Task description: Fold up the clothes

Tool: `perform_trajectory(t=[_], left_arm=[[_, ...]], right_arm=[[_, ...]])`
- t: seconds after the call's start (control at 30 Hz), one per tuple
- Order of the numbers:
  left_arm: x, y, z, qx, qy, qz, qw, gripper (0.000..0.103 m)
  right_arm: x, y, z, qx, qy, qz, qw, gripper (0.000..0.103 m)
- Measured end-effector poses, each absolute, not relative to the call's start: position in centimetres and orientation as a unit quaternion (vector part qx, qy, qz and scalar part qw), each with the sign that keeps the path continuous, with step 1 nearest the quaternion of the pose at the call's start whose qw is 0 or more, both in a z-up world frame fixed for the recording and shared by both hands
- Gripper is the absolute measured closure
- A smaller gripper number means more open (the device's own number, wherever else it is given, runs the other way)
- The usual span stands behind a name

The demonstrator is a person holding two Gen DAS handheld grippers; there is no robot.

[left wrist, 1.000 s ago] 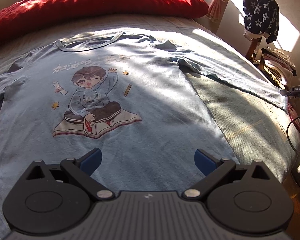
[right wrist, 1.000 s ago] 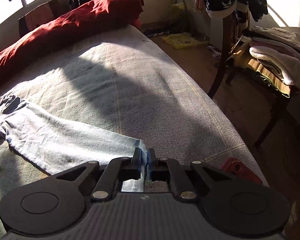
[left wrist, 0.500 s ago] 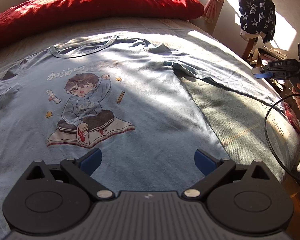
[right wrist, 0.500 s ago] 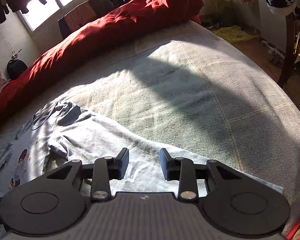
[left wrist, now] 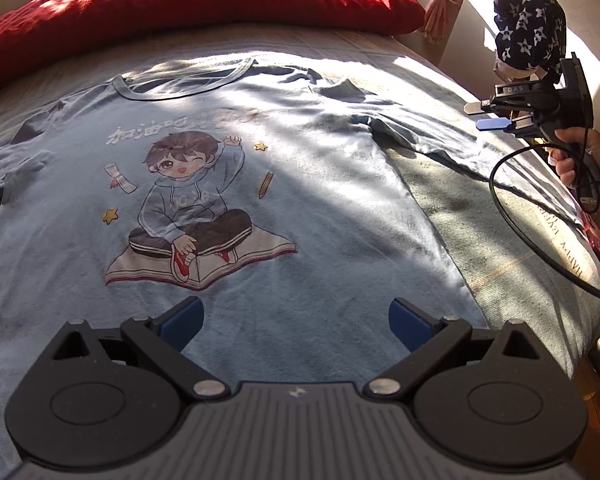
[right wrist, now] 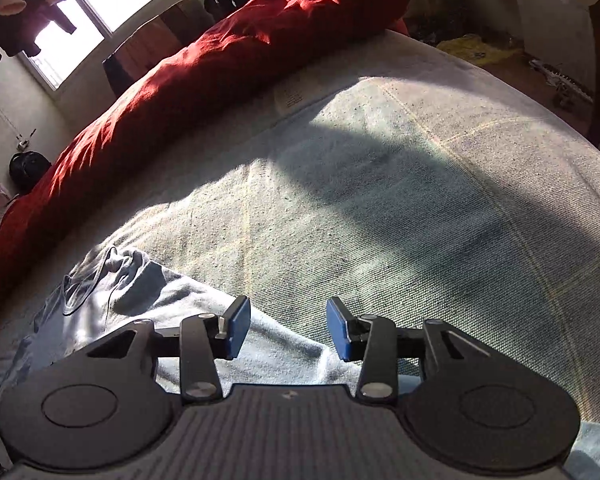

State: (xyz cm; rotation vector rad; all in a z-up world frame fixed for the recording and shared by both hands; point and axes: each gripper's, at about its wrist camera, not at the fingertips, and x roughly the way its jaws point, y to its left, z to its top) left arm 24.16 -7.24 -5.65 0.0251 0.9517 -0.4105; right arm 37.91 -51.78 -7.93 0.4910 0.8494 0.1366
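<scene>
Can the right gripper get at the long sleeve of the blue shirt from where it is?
Probably yes: the right gripper hangs open just above the sleeve, which lies flat on the bed, nothing covering it.

A shirt (left wrist: 228, 208) is spread flat on a bed (left wrist: 500, 240), its neckline at the far end and its hem at the near edge. One long sleeve (left wrist: 460, 148) is stretched out to the right across the bed cover. A duvet (left wrist: 180, 4) is bunched along the far end of the bed, behind the neckline. To the right, off the bed, a garment (left wrist: 530, 28) is draped over a chair — well apart from the shirt.
</scene>
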Motion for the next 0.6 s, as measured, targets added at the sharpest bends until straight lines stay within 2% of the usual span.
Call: perform_trajectory(t=[0.27,0.6], left_arm=[[24.0,-7.4,-5.9,0.013,0.456,-0.201,0.867,0.004],[24.2,-7.5,-6.3,0.017,0.462,-0.198,0.864,0.004]], right_arm=[[36.9,-51.2,-7.8,0.068,0.415,0.001,0.907,0.058],[34.7,-49.2,-9.1,-0.035,0.418,0.026,0.907,0.058]])
